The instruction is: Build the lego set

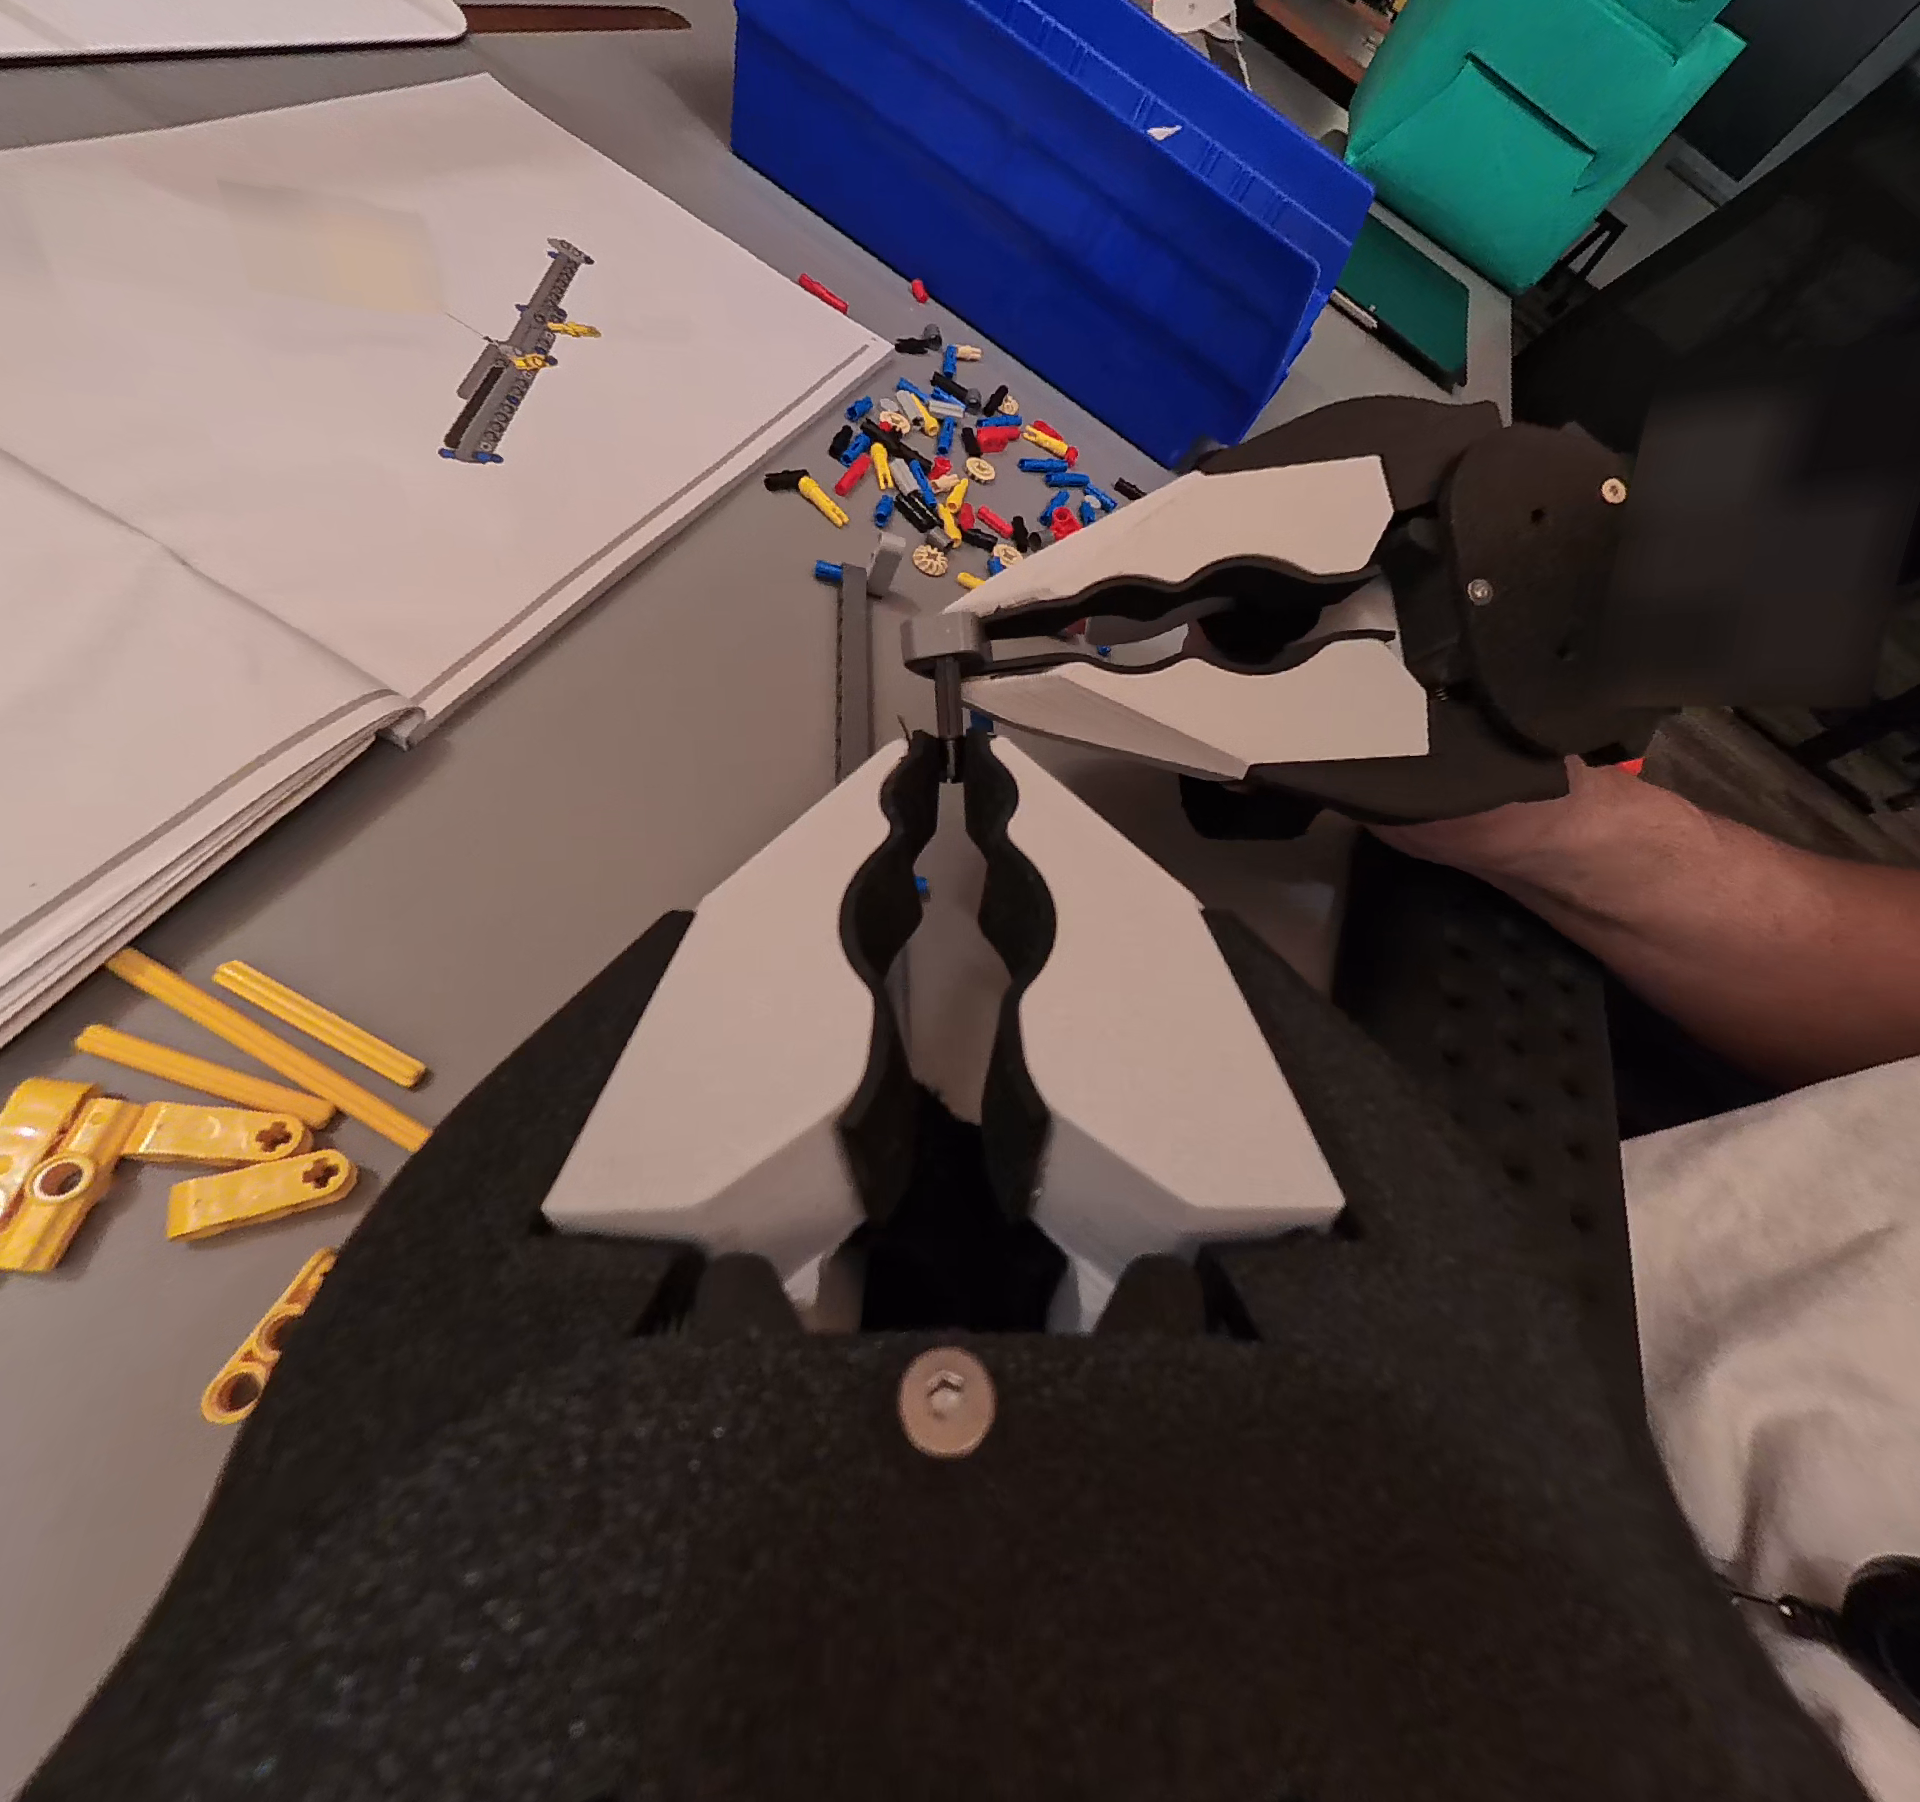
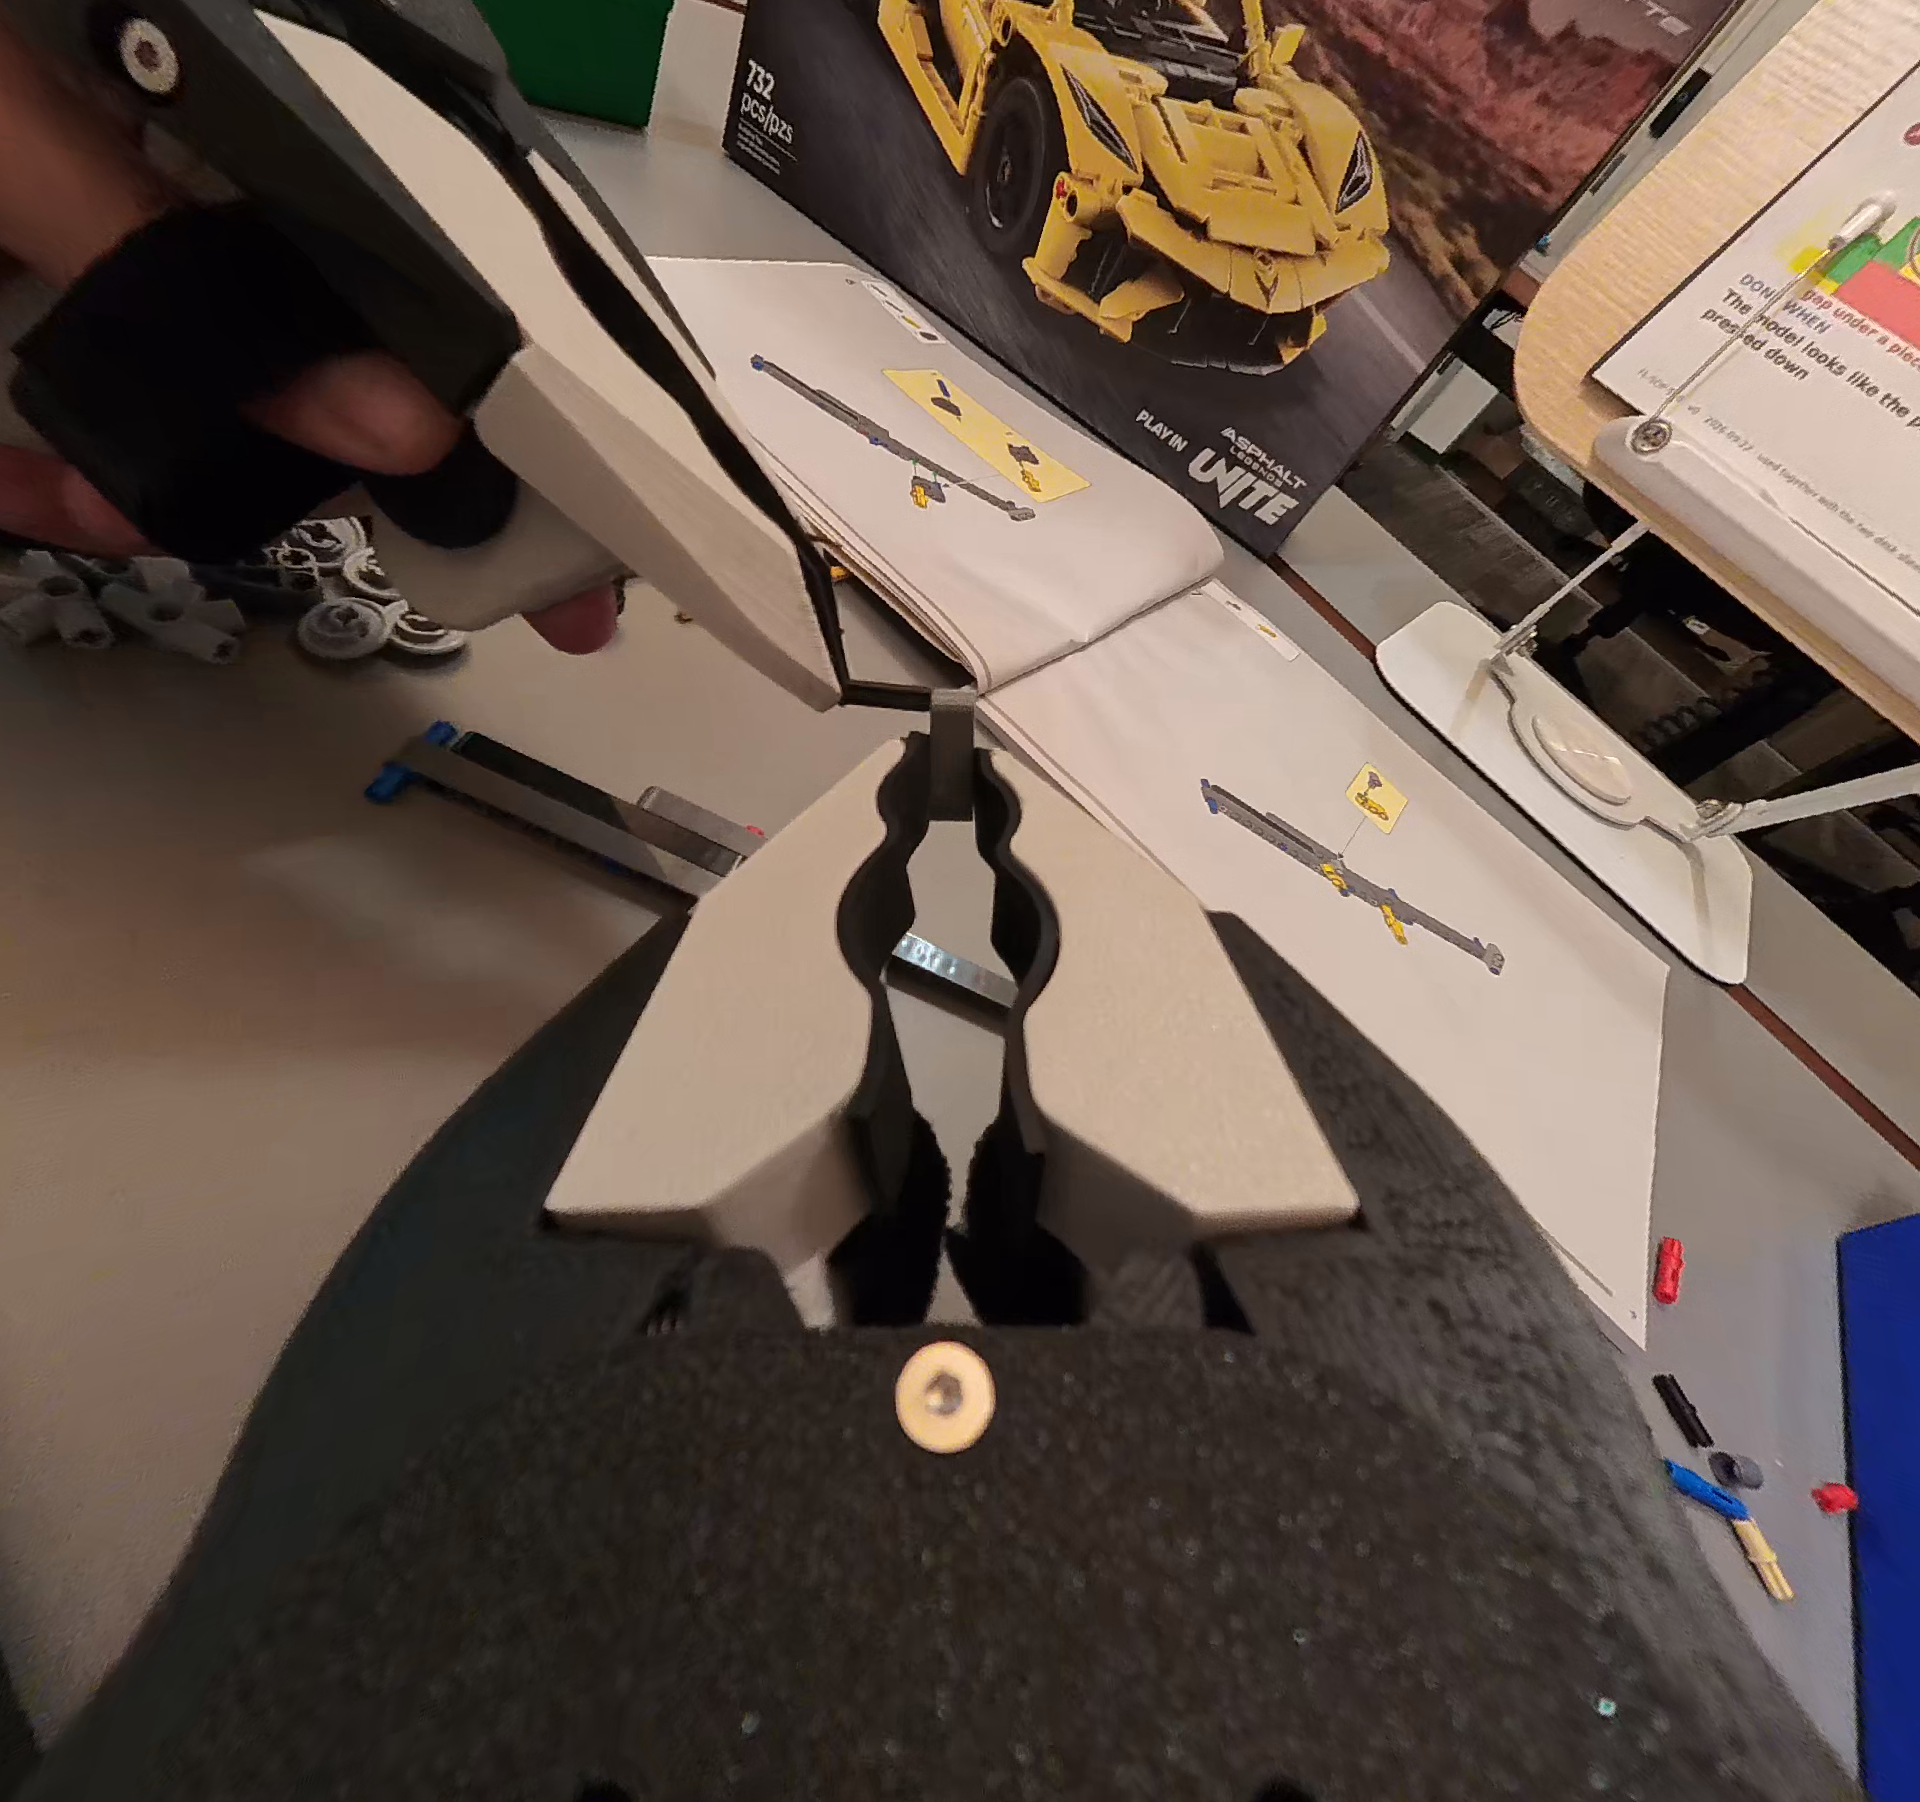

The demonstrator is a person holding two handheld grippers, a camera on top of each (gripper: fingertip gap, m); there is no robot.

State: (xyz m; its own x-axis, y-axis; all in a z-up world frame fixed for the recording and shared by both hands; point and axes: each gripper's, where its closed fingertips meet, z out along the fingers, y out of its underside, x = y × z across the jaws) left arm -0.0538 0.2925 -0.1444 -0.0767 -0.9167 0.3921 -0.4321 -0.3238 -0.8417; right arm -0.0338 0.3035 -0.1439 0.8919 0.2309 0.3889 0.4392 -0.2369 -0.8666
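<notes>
Two hand-held grippers meet tip to tip above the grey tabletop (image 1: 644, 817). The left gripper (image 1: 948, 753), grey-fingered with wavy black pads, is closed on a thin black Lego pin (image 1: 948, 713) that stands upright between its tips. The right gripper (image 2: 943, 765), of the same build, is clamped on a small grey Lego connector piece (image 2: 950, 750); in the left wrist view this piece (image 1: 940, 640) sits on the top end of the pin, the two parts touching. Both parts are held clear of the table.

Below the tips lies a long dark grey Lego beam (image 1: 852, 661), with a blue pin (image 1: 828, 569) at its far end. Beyond it is a scattered heap of small blue, red, black and yellow Lego pins and tan gears (image 1: 956, 464), next to a blue plastic bin (image 1: 1018, 152). An open white instruction booklet (image 1: 364, 422) lies to the left, and near it yellow Lego axles and flat yellow liftarms (image 1: 208, 1118).

In the right wrist view, the set's box with a yellow car picture (image 2: 1143, 152) stands behind the booklet (image 2: 1299, 879), and grey Lego gears and connectors (image 2: 312, 599) lie at left.
</notes>
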